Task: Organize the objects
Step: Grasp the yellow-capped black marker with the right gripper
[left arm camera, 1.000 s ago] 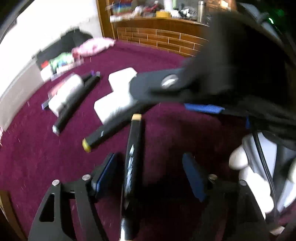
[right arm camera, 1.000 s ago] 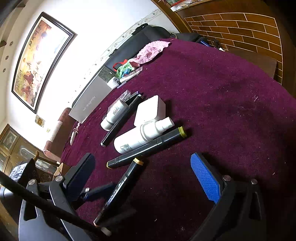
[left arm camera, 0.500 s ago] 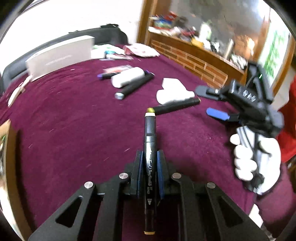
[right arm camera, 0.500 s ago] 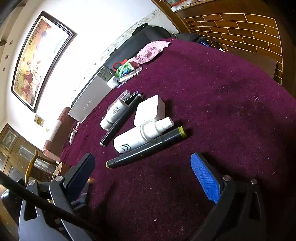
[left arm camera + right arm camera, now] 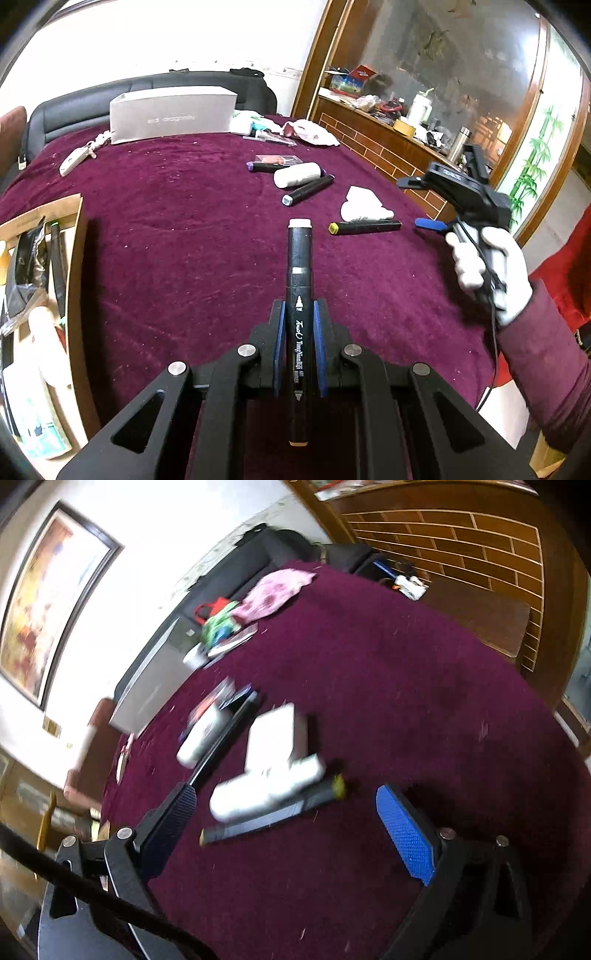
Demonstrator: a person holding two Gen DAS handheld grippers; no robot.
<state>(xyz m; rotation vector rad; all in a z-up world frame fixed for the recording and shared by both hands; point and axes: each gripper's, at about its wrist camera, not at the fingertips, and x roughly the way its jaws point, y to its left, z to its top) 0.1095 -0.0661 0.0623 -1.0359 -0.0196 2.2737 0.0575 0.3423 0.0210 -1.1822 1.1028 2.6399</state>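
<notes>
at the bottom of the left wrist view the left gripper (image 5: 298, 354) has its jaws clamped on a black marker (image 5: 299, 280), whose long axis runs straight up the frame, along the line of the fingers, white cap end farthest from the camera. the marker is lifted clear of the maroon cloth (image 5: 177, 236) covering the worktop. the relation that matters next is sideways: the wooden tray (image 5: 75, 280), already holding pens and packets, sits at the lower left edge of the frame, to the left of the jaws, so i judge the left hand is the nearer one and the marker would need to swing left and roughly line up with the tray's length. at the bottom of the blurred right wrist view the right gripper (image 5: 295, 834) has its jaws wide apart with nothing between them, and just beyond them a second marker (image 5: 273, 818) with a yellow-green end lies crosswise beside a white bottle (image 5: 266, 794). farther up the frame lie a white box (image 5: 277, 734), another bottle and marker, then a grey carton (image 5: 173, 114) at the far edge.
</notes>
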